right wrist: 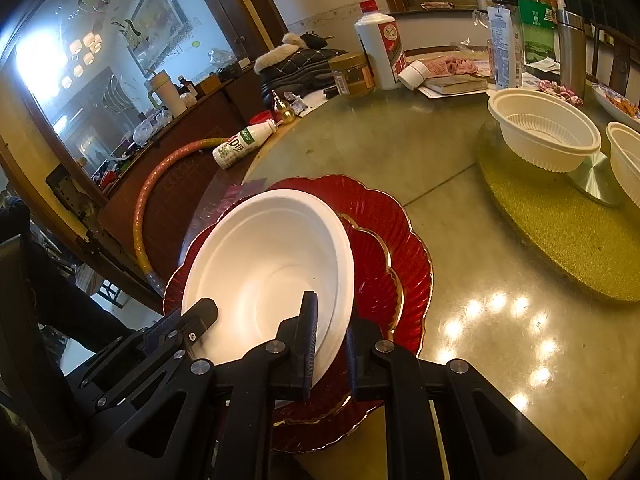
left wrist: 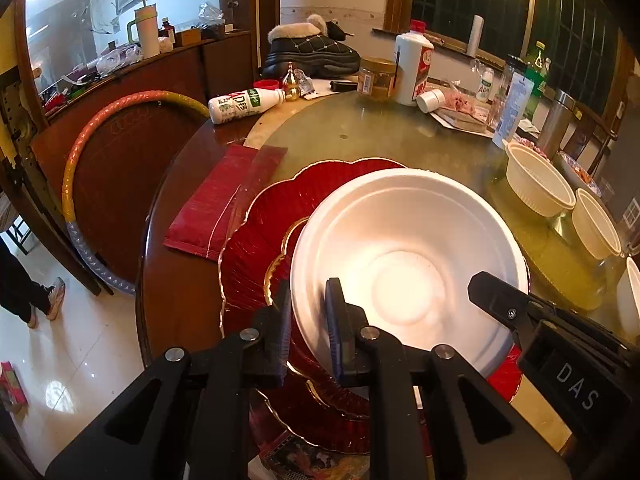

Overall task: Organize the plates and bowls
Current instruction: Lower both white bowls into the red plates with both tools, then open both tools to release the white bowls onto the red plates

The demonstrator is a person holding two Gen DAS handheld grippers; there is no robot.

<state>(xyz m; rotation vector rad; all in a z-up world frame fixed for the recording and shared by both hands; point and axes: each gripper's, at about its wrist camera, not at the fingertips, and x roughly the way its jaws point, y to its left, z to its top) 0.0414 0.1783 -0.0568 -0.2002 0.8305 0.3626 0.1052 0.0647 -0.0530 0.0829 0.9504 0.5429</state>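
The white bowl (left wrist: pixel 408 268) is the landmark here, and everything else is placed from it. It sits above the stacked red plates (left wrist: pixel 256 240), a smaller scalloped one on a larger one, near the front edge of the bench (left wrist: pixel 360 128). It appears tilted, its mouth facing up and toward the cameras, though whether its base touches the top plate cannot be told.

The left tool (left wrist: pixel 308 320) is clamped on the bowl's near-left rim, one pad inside the wall and one outside. The right tool (right wrist: pixel 332 340) is clamped on the bowl's near-right rim in the same way; in the left wrist view its black finger shows at the bowl's right edge. Both tools are closed on the thin rim, gripping the bowl between them from opposite sides.

The bowl is round, so it has no long axis of its own; the line that matters runs rim to rim between the two grips, across the bowl from left to right. Neither hand is nearer, since each already has its side.

Beyond the bowl to the right, on a gold mat (right wrist: pixel 560 240), stand more white ribbed bowls (right wrist: pixel 548 136), mouths up, well apart from the held bowl. In my judgement the coming move carries the bowl either down flat onto the plates or rightward to those bowls, and it turns on keeping both grips level so that the rim does not twist.
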